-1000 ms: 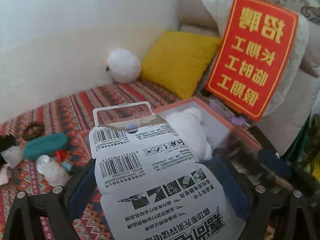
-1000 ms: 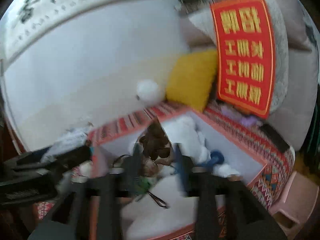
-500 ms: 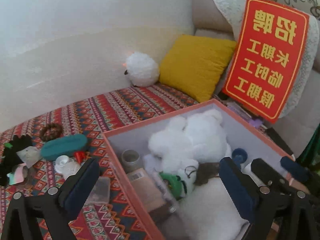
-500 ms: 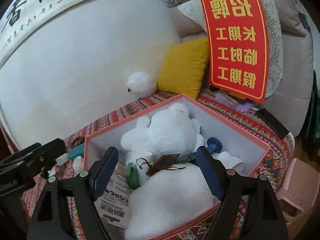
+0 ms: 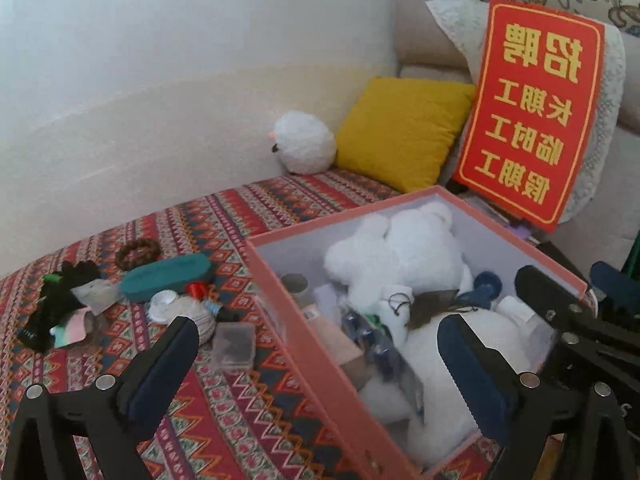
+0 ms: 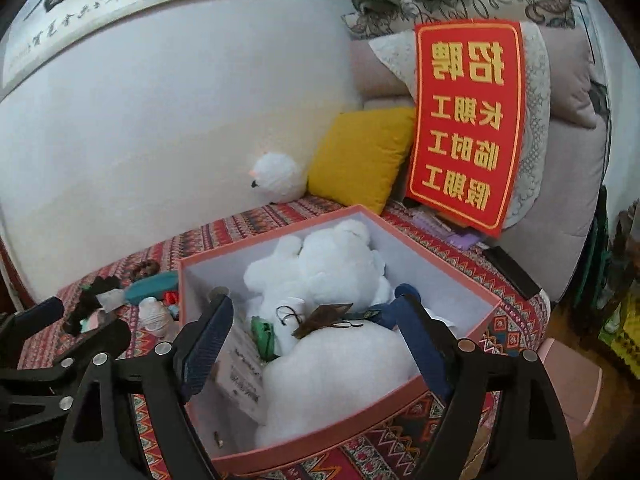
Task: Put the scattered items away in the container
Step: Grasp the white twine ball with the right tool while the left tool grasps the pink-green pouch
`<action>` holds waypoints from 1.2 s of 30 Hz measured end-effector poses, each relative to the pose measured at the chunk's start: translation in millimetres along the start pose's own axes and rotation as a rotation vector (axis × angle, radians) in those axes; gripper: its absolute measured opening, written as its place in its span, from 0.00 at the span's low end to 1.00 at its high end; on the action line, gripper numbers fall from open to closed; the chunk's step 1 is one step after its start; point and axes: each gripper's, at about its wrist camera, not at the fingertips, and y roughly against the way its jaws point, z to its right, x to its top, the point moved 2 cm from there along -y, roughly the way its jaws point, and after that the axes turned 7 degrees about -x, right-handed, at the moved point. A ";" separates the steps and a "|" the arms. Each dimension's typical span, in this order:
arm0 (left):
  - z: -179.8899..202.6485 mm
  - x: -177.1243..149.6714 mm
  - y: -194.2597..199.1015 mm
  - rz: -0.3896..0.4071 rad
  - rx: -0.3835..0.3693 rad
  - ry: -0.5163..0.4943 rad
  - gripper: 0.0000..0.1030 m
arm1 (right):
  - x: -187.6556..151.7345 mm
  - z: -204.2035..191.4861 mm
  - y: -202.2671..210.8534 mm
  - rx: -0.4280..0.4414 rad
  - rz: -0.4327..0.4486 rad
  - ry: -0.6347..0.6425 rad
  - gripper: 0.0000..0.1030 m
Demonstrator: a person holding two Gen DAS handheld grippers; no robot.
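Note:
The pink box (image 5: 294,322) sits on the patterned cloth, holding a white plush bear (image 5: 404,256), a brown tag on strings (image 6: 324,316) and a printed card pack (image 6: 240,372). My left gripper (image 5: 316,360) is open over the box's left wall with nothing between its fingers. Over the box's front half, my right gripper (image 6: 314,332) hangs open and empty as well. Left of the box lie a teal case (image 5: 166,276), a brown bracelet (image 5: 138,249), a black glove (image 5: 60,300), a white yarn ball (image 5: 188,312) and a clear plastic case (image 5: 234,346).
A white fluffy toy (image 5: 304,142) and a yellow cushion (image 5: 400,128) rest against the wall behind the box. A red sign (image 5: 532,112) leans on sofa cushions at the back right. A black flat object (image 6: 510,270) lies on the cloth right of the box.
A second ago my left gripper held the card pack and my right held the brown tagged item over the box. Both have opened, the items lie in the box, and both grippers have drawn back.

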 end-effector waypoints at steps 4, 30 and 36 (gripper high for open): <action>-9.9 -4.0 17.6 0.018 0.008 0.023 0.96 | 1.6 -10.6 20.6 0.008 0.030 0.025 0.86; -320.8 -104.5 68.6 -0.032 0.362 0.308 0.97 | -73.1 -260.5 -34.9 0.390 -0.219 0.391 0.89; -388.0 -100.2 -6.0 -0.145 0.297 0.271 0.97 | -79.8 -305.9 -124.0 0.282 -0.299 0.487 0.89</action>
